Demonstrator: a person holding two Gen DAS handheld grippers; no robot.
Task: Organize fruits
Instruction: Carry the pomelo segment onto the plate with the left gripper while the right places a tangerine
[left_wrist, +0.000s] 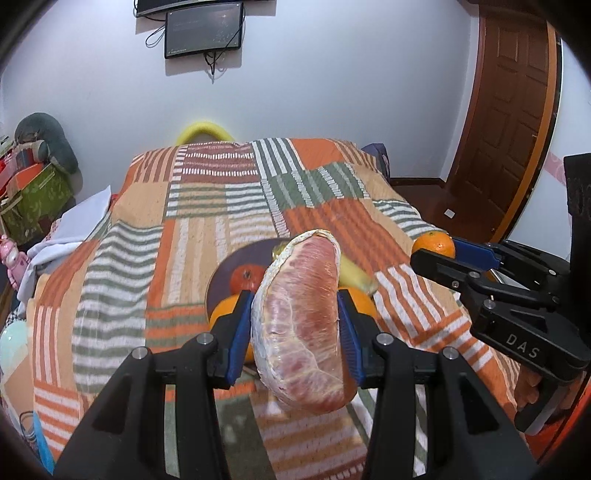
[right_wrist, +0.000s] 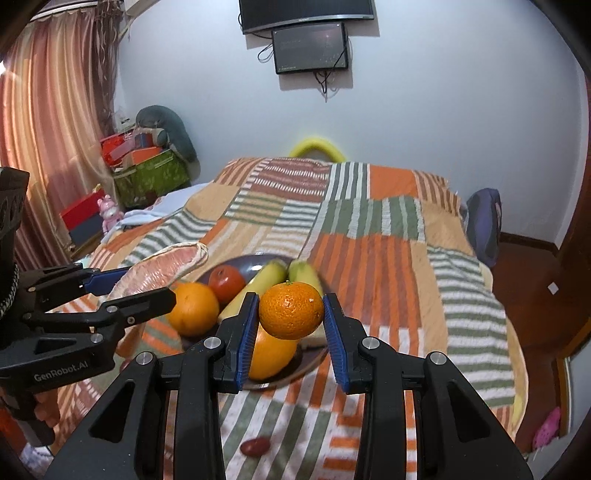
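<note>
On the bed, a patchwork bedspread (right_wrist: 369, 258) of orange, green and cream striped squares is being used as the working surface. Near its foot end a dark plate (right_wrist: 255, 264) is resting on the cloth; it is carrying two oranges (right_wrist: 194, 308), a red fruit (right_wrist: 227, 282) and two bananas (right_wrist: 264, 280). A small dark red fruit (right_wrist: 255, 446) is lying on the cloth nearer the cameras, apart from the plate.

A wrapped pomelo segment (left_wrist: 301, 325) is being gripped between the blue pads of the left gripper (left_wrist: 295, 332), with the jaws closed narrowly against both of its sides; it is being held above the plate's left edge. A mandarin (right_wrist: 291, 310) is being clamped by the right gripper (right_wrist: 291, 325), the pads pressing on both flanks, and it is being held above the plate, clear of the fruit below.

Behind the bed a pale wall is being occupied by two dark screens (right_wrist: 310, 46) with hanging cables. A yellow curved object (right_wrist: 316, 146) is showing past the far edge of the bed. Striped pink curtains (right_wrist: 51, 129) are hanging at the left, beside a green box (right_wrist: 151, 177) piled with items and a grey cushion (right_wrist: 166, 127). A brown panelled door (left_wrist: 509, 122) is standing at the right, and a dark bag (right_wrist: 484, 221) is leaning against the bed's far right corner.
</note>
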